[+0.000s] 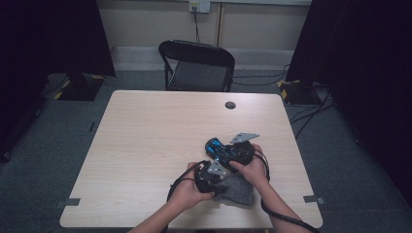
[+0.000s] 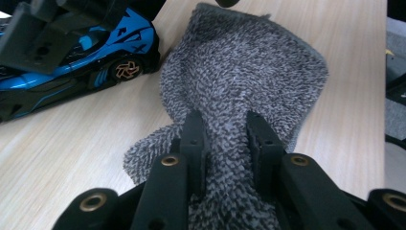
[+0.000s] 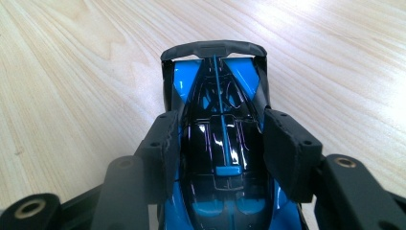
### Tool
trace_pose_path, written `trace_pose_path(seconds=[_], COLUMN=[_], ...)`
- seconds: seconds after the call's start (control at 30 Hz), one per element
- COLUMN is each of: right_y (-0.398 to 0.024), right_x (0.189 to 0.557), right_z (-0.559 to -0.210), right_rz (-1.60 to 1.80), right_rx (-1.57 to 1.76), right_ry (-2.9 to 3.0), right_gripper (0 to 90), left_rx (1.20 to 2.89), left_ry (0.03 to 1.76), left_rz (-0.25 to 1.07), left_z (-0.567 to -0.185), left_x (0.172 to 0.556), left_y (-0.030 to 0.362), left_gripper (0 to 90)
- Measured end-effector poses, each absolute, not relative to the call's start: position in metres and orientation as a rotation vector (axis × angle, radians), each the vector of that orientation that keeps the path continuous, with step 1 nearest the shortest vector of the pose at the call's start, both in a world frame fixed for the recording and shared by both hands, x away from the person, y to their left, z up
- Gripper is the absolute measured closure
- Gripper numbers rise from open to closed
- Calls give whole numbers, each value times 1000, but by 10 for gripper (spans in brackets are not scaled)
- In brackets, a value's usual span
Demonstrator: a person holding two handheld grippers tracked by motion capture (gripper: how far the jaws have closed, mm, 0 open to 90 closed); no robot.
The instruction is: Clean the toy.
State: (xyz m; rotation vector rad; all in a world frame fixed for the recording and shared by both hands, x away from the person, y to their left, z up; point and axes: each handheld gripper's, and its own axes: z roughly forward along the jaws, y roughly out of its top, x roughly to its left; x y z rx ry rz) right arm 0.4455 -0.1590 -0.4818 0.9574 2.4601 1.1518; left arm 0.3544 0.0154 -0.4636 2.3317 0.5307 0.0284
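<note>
Your left gripper (image 2: 225, 139) is clamped on a fold of the grey towel (image 2: 249, 76), which lies near the front edge of the desk (image 1: 145, 141). Your right gripper (image 3: 222, 143) is closed around the blue toy car (image 3: 215, 96), just behind the towel.
</note>
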Motion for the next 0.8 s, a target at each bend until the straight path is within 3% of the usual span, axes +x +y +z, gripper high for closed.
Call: trace_pose_path(seconds=[0.33, 0.8], right_y=[-159, -160], right_x=[445, 444], right_z=[-482, -482], right_rz=[1156, 1160], right_rx=[958, 955], right_ry=[2459, 2454], right_gripper=[480, 479], left_rx=[2344, 2332], left_ry=[666, 768], left_rz=[151, 207], left_z=[-469, -469], left_x=[381, 398], left_y=[23, 41], left_gripper=[720, 721])
